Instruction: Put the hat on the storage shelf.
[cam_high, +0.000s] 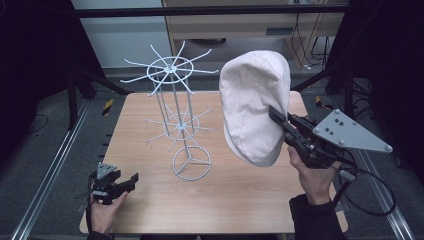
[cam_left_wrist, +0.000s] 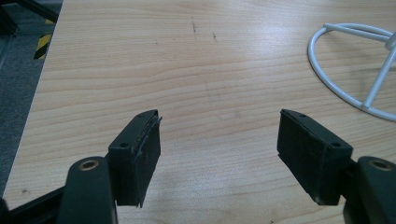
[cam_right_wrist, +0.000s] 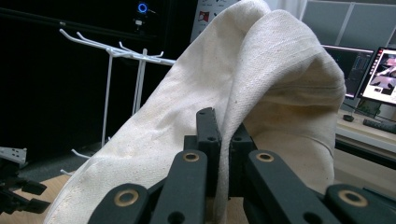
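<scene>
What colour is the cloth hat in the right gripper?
Off-white cream, plain weave; the hat shows best in the right gripper view.

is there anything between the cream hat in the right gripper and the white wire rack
Nothing visible. The right gripper holds the cream fabric hat in the air beside the white wire hook rack, with open space and bare wooden table between them.

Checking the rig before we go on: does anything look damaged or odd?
On the left tool, one pad looks frayed, its facing lifting at the edge. The hat and white rack look fine.
</scene>
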